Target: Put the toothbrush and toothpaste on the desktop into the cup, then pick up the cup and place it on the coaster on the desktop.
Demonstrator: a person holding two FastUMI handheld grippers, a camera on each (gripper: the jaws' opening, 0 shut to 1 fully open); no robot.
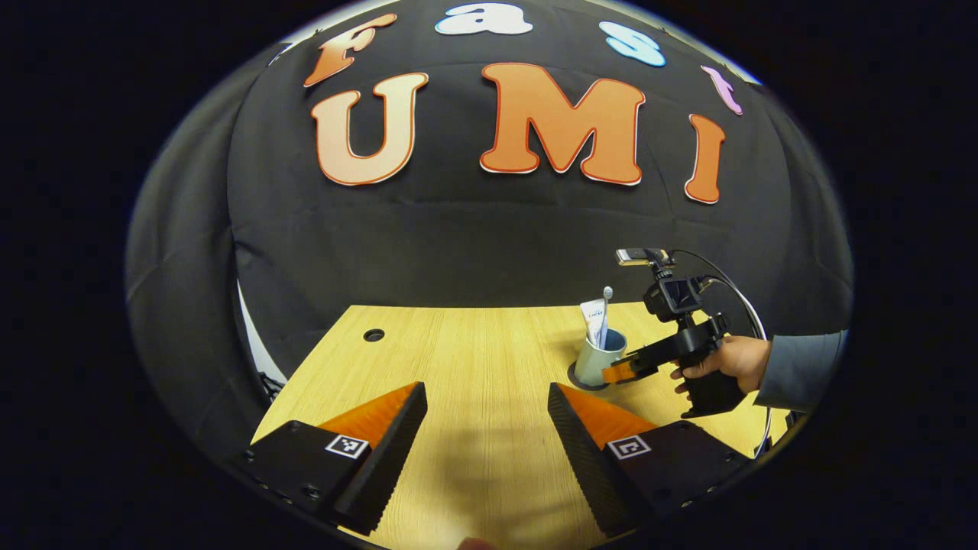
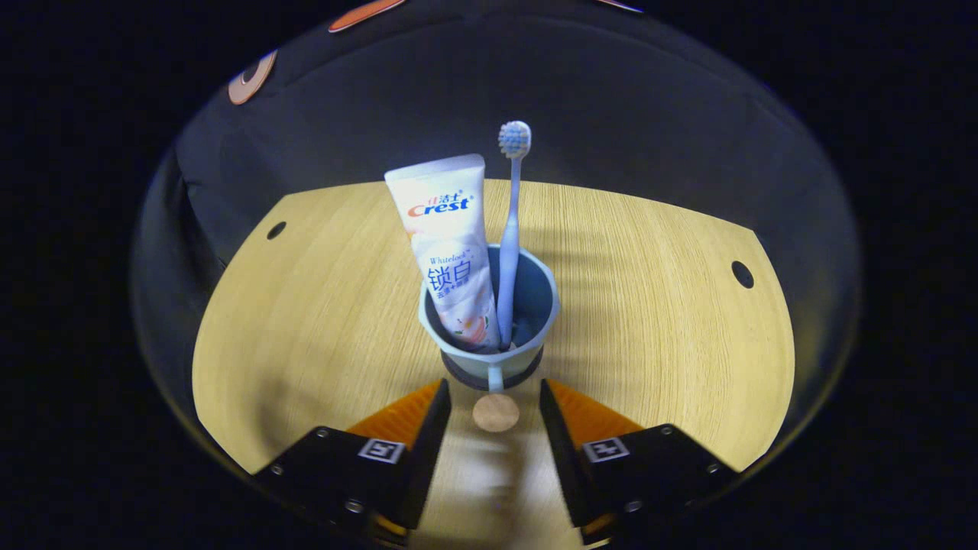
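A grey-blue cup (image 2: 489,336) stands upright on a dark round coaster (image 2: 458,376) on the wooden desktop. In the cup stand a white toothpaste tube (image 2: 451,244) and a pale blue toothbrush (image 2: 510,229), brush head up. My right gripper (image 2: 495,393) is open just behind the cup. The cup's small handle (image 2: 495,378) and its round tan end sit in the gap, touching neither finger. In the left gripper view the cup (image 1: 598,360) sits right of centre, with the right gripper (image 1: 613,373) at its side, held by a hand (image 1: 726,363). My left gripper (image 1: 485,391) is open and empty above the desk.
The wooden desktop (image 1: 458,359) has a round cable hole (image 1: 374,334) at its far left corner, and two such holes (image 2: 741,273) show in the right gripper view. Black cloth walls close off the back and sides. A cable runs from the right gripper.
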